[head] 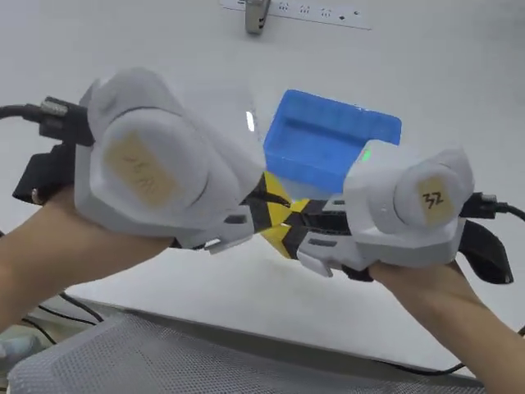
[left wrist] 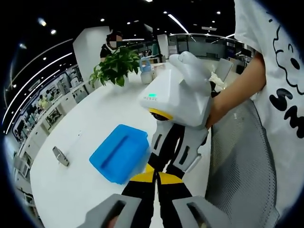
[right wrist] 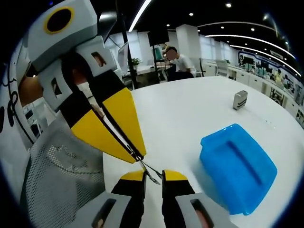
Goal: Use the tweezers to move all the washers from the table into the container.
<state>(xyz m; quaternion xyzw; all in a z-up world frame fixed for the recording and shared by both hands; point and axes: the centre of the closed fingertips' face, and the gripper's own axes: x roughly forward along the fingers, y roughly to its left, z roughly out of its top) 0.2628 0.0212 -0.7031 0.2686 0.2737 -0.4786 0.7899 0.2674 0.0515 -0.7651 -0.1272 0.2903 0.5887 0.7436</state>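
The left gripper (right wrist: 137, 155) is clamped on the tweezers (right wrist: 148, 168). The right gripper (right wrist: 153, 176) has its jaws flanking the tweezer tips, narrowly parted; whether it grips cannot be confirmed. The container (right wrist: 237, 166) sits further right on the table (right wrist: 190, 109). Judgement: tool being readied, washer transfer outstanding.

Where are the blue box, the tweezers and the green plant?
blue box (head: 321, 139): head view, on its bare inside floor.
tweezers (right wrist: 150, 172): right gripper view, on the thin metal tips.
green plant (left wrist: 115, 66): left gripper view, on its leaves.
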